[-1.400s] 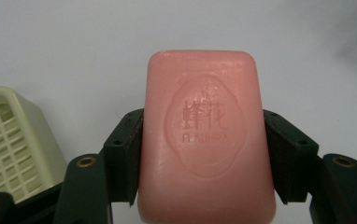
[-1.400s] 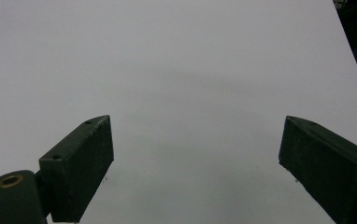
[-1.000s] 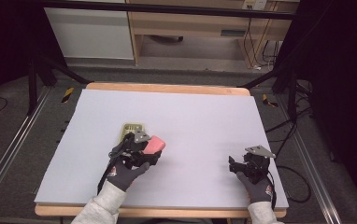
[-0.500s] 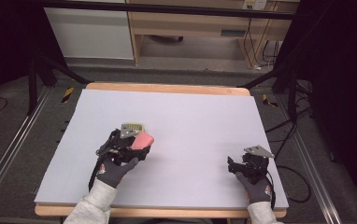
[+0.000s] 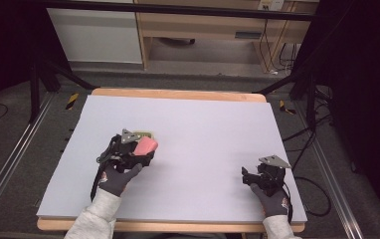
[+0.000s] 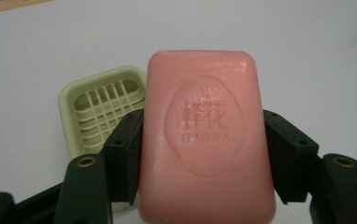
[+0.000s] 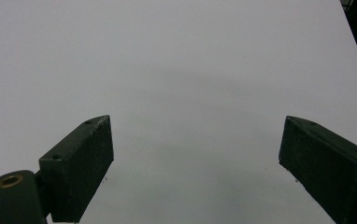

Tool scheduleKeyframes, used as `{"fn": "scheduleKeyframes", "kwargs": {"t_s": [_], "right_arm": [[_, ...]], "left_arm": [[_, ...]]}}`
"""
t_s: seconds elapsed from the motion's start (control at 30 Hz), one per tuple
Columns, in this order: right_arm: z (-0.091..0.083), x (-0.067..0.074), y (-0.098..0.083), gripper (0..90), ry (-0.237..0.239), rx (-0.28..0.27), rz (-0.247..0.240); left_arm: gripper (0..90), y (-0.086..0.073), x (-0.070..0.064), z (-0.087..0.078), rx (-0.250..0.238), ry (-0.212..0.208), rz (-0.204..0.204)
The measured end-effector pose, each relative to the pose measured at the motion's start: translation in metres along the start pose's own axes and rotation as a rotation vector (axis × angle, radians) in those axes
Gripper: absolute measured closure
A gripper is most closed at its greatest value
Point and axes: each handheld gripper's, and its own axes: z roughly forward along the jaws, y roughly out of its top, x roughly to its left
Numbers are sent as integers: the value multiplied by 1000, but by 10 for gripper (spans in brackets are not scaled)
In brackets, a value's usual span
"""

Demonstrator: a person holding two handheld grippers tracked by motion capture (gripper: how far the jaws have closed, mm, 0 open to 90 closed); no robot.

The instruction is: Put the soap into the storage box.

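Observation:
A pink bar of soap (image 6: 204, 135) with a stamped emblem sits between the jaws of my left gripper (image 6: 203, 154), which is shut on its two long sides. In the high view the soap (image 5: 145, 145) and the left gripper (image 5: 141, 149) are at the table's left middle. Just beyond the soap lies a pale green soap dish (image 6: 99, 109) with a slotted grid bottom; part of it is hidden behind the soap and one jaw. The dish (image 5: 143, 134) peeks out behind the gripper. My right gripper (image 7: 195, 163) stands open over bare table, and rests near the front right (image 5: 265, 177).
The table (image 5: 203, 129) has a white top with a wooden rim. A wooden cabinet and a white panel stand on the floor behind it. Black stands and cables flank both sides.
My left gripper has carried the soap leftward and slightly away from the person, toward the soap dish. The right gripper has stayed still.

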Motion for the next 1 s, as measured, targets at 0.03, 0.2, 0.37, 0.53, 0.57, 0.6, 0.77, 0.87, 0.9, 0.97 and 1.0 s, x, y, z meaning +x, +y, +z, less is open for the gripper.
{"fn": "scheduleKeyframes", "kwargs": {"t_s": [0.03, 0.2, 0.37, 0.53, 0.57, 0.6, 0.77, 0.87, 0.9, 0.97, 1.0], "right_arm": [[0, 0, 0, 104, 0, -1, 2], [0, 0, 0, 104, 1, -1, 4], [1, 0, 0, 104, 0, -1, 1], [1, 0, 1, 103, 3, -1, 2], [1, 0, 1, 104, 1, 0, 3], [1, 0, 1, 104, 2, 1, 5], [2, 0, 1, 103, 2, 2, 5], [2, 1, 1, 103, 1, 3, 4], [2, 1, 1, 103, 2, 2, 5], [2, 0, 1, 103, 0, -2, 2], [2, 0, 1, 102, -1, -1, 6]], "left_arm": [[372, 0, 1, 0, -1, 2, -1], [371, 3, 8, 0, -9, 17, -15], [372, 4, 17, 2, -10, 32, -29], [372, 6, 23, 7, -6, 49, -40], [371, 6, 24, 8, -5, 52, -42], [372, 7, 26, 9, -2, 52, -44], [372, 9, 30, 15, 1, 58, -53], [372, 9, 32, 19, 0, 63, -58], [371, 9, 33, 20, 3, 63, -56], [371, 10, 35, 22, 2, 56, -58], [372, 10, 36, 23, 0, 54, -56]]}}
